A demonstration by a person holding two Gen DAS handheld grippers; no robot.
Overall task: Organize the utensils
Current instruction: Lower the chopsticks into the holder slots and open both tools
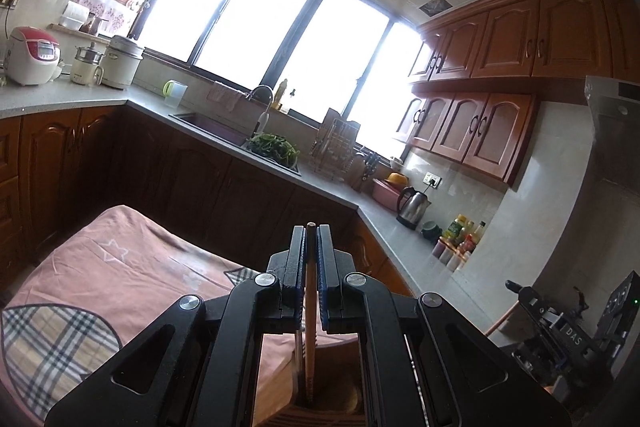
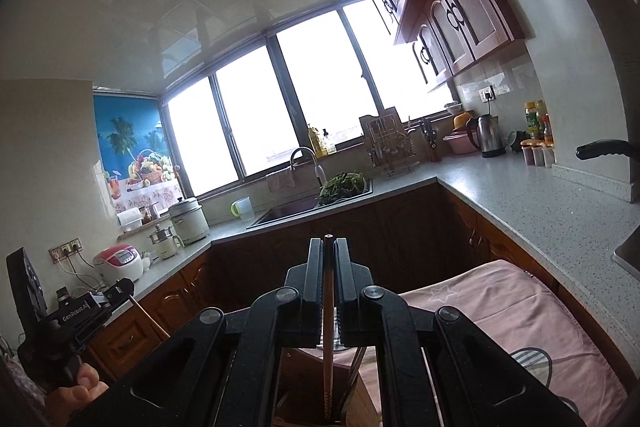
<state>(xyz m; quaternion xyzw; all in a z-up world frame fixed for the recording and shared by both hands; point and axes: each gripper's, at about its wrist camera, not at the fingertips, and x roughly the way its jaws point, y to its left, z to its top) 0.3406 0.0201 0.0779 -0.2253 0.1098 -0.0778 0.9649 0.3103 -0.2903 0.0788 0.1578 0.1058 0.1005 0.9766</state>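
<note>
In the left wrist view my left gripper [image 1: 311,231] is shut on a light wooden chopstick [image 1: 309,307]. The chopstick's lower end reaches down into a wooden utensil holder [image 1: 280,395] below the jaws. In the right wrist view my right gripper [image 2: 328,243] is shut on a darker chopstick [image 2: 328,339], which also points down into the wooden holder [image 2: 296,375]. Each gripper shows in the other's view: the right gripper [image 1: 516,289] at the lower right, the left gripper [image 2: 122,287] at the lower left with a hand [image 2: 76,391] on its grip.
The holder stands on a table under a pink cloth [image 1: 120,267] with plaid patches. An L-shaped grey counter [image 2: 540,211] carries a kettle [image 2: 486,137], bottles, a dish rack [image 2: 386,143], a sink with greens [image 2: 344,185] and rice cookers [image 1: 34,55].
</note>
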